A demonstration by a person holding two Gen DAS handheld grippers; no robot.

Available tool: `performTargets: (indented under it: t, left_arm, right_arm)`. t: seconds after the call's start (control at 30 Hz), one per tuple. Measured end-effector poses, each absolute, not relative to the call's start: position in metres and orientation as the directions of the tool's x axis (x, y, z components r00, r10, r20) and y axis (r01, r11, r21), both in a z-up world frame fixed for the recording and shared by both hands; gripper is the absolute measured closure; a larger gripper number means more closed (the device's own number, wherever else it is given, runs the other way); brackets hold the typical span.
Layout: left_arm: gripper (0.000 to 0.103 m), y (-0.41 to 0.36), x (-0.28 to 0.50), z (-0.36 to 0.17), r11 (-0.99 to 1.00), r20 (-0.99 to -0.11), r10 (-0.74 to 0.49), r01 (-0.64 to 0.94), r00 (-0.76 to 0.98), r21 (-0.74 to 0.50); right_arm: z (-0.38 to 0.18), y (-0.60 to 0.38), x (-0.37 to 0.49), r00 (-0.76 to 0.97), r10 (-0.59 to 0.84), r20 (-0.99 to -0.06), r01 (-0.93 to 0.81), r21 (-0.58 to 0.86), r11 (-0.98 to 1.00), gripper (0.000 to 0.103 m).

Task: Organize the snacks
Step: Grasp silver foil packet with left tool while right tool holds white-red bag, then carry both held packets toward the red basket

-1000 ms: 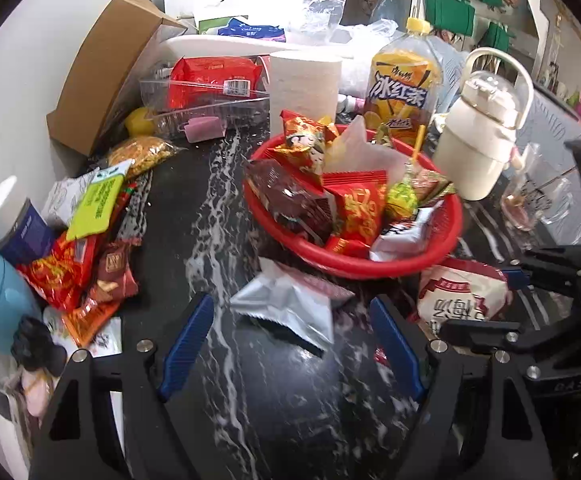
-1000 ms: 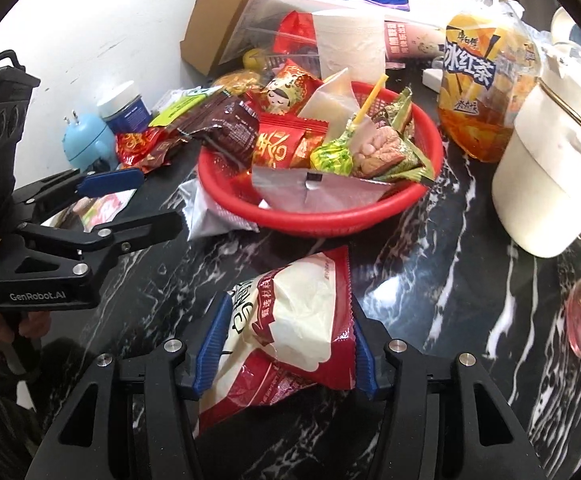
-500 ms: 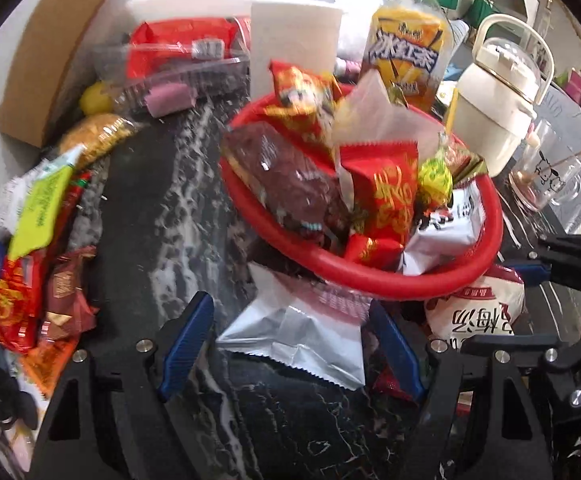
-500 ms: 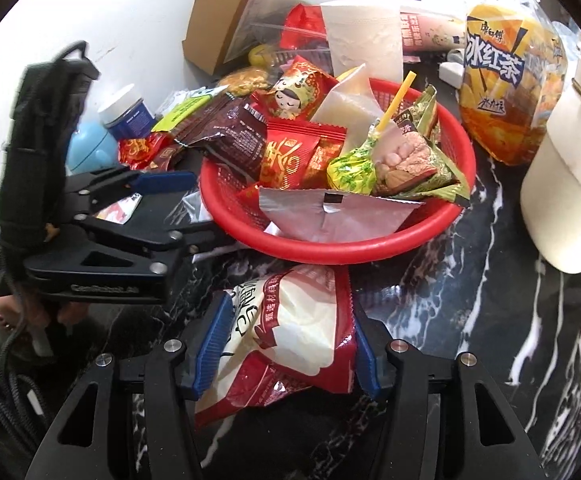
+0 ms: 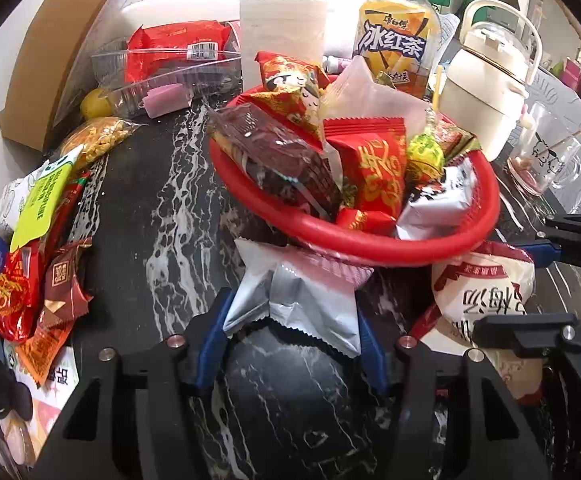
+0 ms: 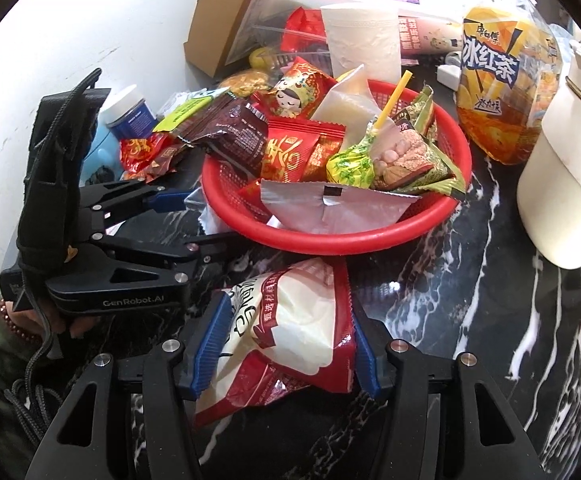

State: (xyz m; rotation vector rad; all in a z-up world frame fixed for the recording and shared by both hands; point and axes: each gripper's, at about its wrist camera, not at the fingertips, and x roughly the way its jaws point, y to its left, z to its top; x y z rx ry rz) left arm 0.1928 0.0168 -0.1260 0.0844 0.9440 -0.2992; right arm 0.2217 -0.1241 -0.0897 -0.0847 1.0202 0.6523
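Note:
A red basket (image 5: 370, 242) (image 6: 330, 236) heaped with snack packets stands on the black marble counter. My left gripper (image 5: 290, 340) is shut on a silver foil packet (image 5: 302, 304) that lies against the basket's near rim. My right gripper (image 6: 284, 344) is shut on a red-and-white snack bag (image 6: 290, 328), also seen in the left wrist view (image 5: 486, 296), just in front of the basket. The left gripper shows in the right wrist view (image 6: 194, 220) at the basket's left.
Loose snack packets (image 5: 38, 240) lie at the left by the wall. A cardboard box (image 5: 50, 60), clear tray (image 5: 162, 76), paper roll (image 5: 282, 36), iced tea bottle (image 5: 394, 40), white kettle (image 5: 486, 92) and glass mug (image 5: 542, 160) ring the basket.
My left gripper moved forward to the basket and closed on the silver foil packet. My right gripper moved closer to the basket, still holding the snack bag.

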Motion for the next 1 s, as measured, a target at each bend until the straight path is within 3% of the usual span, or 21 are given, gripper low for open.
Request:
performTargets:
  t: [1.0]
  left_arm:
    - [0.047,-0.003,0.087,-0.113,0.947,-0.818,-0.274,0.291,0.506,-0.138]
  right_arm:
    - [-0.090,-0.168,0.139,0.406,0.403,-0.820,-0.378,0.251,0.891,0.045]
